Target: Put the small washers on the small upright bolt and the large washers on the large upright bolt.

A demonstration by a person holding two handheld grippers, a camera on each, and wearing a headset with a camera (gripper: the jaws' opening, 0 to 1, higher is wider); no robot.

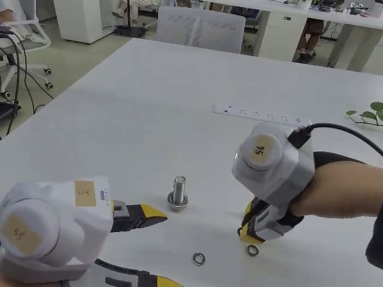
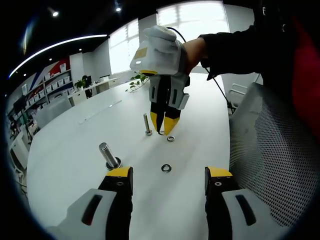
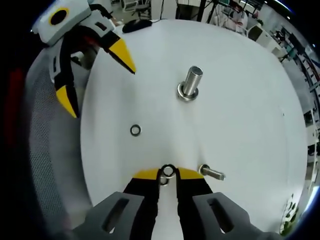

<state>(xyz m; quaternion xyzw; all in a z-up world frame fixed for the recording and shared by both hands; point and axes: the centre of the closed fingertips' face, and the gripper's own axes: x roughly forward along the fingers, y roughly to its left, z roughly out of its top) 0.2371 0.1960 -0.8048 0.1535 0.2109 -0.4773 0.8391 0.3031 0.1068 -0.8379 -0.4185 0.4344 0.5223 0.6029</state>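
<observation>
The large bolt point(image 1: 178, 192) stands upright mid-table with a washer around its base point(image 3: 186, 93). In the left gripper view the thin small bolt point(image 2: 147, 125) stands just behind my right gripper point(image 2: 161, 131). That gripper point(image 1: 251, 234) points down at the table, its jaws shut on a small washer point(image 3: 164, 180). A second ring point(image 3: 168, 171) lies right at its tips, and shows on the table point(image 1: 253, 250). A further washer point(image 1: 198, 258) lies loose in front of the large bolt. My left gripper point(image 2: 169, 175) hovers open and holds nothing, at the near left.
A white power strip point(image 1: 260, 115) lies across the far side of the white table point(image 1: 119, 119). A mesh chair point(image 2: 270, 150) stands by the near edge, and a small plant point(image 1: 368, 115) sits at the far right.
</observation>
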